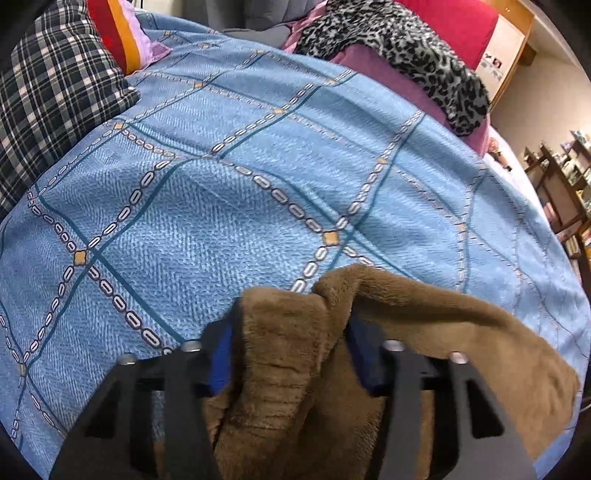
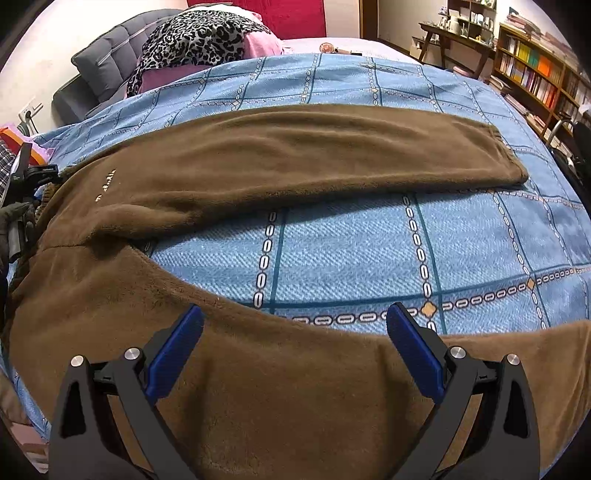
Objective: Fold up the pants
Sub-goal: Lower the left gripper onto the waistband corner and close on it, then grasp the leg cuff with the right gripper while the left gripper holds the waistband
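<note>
Brown fleece pants (image 2: 288,158) lie spread on a blue patterned bedspread (image 2: 369,251), legs apart, the far leg stretching right, the near leg (image 2: 277,387) running under my right gripper. My right gripper (image 2: 293,325) is open, its blue pads either side of the near leg, just above it. In the left wrist view my left gripper (image 1: 290,332) is shut on a bunched part of the pants (image 1: 280,369), the ribbed waistband fabric pinched between its blue pads. The left gripper also shows at the far left of the right wrist view (image 2: 26,184).
A plaid cloth (image 1: 48,110) and a red-orange pillow (image 1: 114,33) lie at the bed's left. A leopard-print garment (image 2: 199,40) on pink fabric sits at the head. Bookshelves (image 2: 535,74) and a wooden desk (image 2: 454,40) stand to the right.
</note>
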`<action>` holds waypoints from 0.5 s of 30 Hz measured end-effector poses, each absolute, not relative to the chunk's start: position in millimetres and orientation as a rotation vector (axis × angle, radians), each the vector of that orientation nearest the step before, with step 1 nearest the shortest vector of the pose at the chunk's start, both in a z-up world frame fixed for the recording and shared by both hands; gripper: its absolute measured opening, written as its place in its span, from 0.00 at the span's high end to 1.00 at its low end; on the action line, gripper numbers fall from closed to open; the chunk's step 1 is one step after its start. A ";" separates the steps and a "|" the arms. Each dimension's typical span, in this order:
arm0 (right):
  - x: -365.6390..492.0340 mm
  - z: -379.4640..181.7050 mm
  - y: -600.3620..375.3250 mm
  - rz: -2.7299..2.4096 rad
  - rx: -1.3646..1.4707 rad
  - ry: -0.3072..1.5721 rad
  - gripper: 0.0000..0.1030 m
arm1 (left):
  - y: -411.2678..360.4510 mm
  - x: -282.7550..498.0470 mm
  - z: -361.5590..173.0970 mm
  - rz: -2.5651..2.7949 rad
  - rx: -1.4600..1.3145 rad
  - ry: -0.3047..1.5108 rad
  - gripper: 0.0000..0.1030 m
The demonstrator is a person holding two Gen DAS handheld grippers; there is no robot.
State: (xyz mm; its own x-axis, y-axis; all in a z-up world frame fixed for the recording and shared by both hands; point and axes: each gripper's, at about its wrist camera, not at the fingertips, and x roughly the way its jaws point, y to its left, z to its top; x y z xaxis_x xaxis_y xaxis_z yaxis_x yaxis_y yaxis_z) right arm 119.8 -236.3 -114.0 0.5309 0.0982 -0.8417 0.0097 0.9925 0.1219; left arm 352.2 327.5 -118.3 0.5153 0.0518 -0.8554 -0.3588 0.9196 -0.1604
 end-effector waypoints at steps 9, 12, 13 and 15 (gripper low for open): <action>158.2 -96.7 -295.0 -0.045 0.155 0.950 0.03 | 300.7 305.8 -64.4 0.137 -0.283 0.885 0.62; 180.7 -91.0 -329.6 -0.101 0.200 0.942 0.03 | 298.5 286.4 -45.0 0.087 -0.300 0.851 0.62; 190.2 -89.8 -343.3 -0.122 0.220 0.942 0.03 | 298.8 280.2 -39.4 0.075 -0.307 0.839 0.62; 209.1 -89.0 -366.1 -0.153 0.261 0.949 0.03 | 300.5 269.1 -31.1 0.059 -0.317 0.824 0.62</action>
